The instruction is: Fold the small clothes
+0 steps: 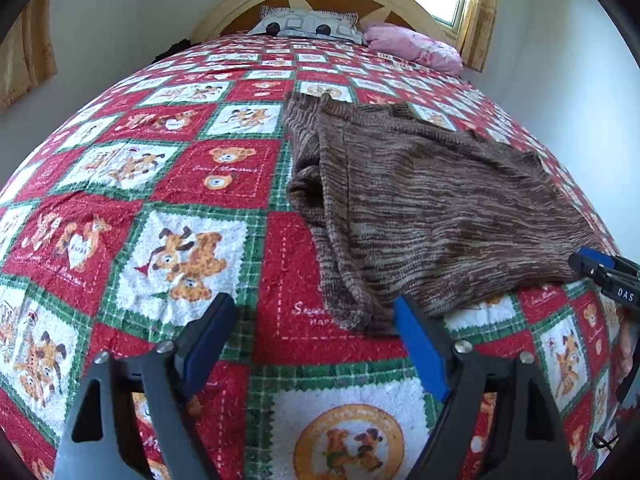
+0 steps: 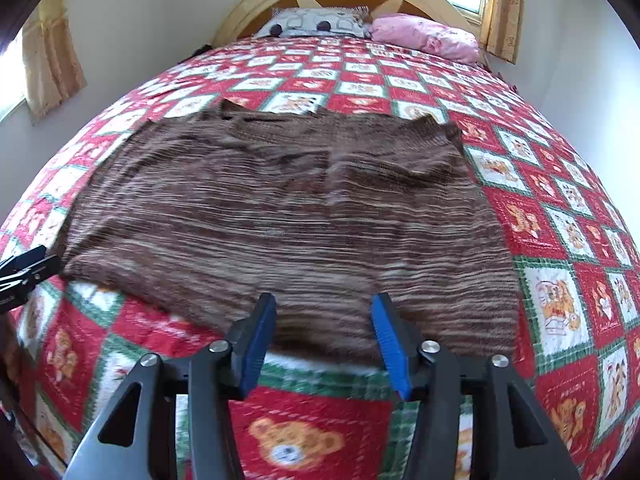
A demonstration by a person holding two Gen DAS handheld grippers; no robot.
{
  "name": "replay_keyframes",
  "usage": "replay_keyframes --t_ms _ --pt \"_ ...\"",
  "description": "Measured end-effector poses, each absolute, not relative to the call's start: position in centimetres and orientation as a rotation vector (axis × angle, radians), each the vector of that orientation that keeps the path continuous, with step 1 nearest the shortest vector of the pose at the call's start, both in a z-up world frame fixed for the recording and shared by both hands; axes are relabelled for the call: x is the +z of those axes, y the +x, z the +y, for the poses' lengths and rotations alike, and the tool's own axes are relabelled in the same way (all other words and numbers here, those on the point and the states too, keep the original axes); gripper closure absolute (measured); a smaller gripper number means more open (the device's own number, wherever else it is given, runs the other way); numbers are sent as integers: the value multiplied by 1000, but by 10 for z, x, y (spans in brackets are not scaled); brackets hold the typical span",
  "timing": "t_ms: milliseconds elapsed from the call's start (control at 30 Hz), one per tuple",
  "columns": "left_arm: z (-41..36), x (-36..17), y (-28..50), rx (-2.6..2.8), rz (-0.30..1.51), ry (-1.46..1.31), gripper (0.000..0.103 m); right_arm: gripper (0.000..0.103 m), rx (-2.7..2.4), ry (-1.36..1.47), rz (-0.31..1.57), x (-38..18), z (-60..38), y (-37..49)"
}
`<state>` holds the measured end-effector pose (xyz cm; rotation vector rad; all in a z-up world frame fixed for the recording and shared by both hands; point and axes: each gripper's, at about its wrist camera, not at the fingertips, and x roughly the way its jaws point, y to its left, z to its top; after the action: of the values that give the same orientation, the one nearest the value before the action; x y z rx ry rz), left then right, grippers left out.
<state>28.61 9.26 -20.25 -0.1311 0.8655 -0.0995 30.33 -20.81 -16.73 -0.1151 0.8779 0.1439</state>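
On patchwork quilt (image 2: 560,240), brown knit garment (image 2: 280,208) spread flat, nothing holding it

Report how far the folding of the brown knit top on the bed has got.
Done: one side of the brown knit top is folded over onto the body, leaving a doubled edge. In hand: nothing; the left tongs and right tongs are both open at the top's near hem, pads off the cloth. Left: the far side looks unfolded on the quilt, then the final folds.
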Motion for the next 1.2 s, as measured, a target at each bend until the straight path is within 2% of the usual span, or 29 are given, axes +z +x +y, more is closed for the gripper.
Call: replay_keyframes --t_ms 67,133,433,733,1067,1167,1200 --pt "91 -202 285 -118 872 -125 6 47 191 -163 856 -164 -190 296" --pt "90 -199 283 -114 871 -115 6 44 246 -232 815 -159 -166 285" --pt "144 -185 280 -44 829 -198 6 43 442 -463 681 -151 -69 254" --pt "201 -186 297 33 848 -298 6 42 554 -577 668 -175 9 249" --pt "209 -185 329 -55 841 -368 6 42 495 -592 691 -194 42 270" --pt "200 -177 341 -157 793 -374 6 49 509 -535 702 -195 35 270" --pt "197 -175 344 -176 785 -369 6 59 511 -527 697 -195 34 270"
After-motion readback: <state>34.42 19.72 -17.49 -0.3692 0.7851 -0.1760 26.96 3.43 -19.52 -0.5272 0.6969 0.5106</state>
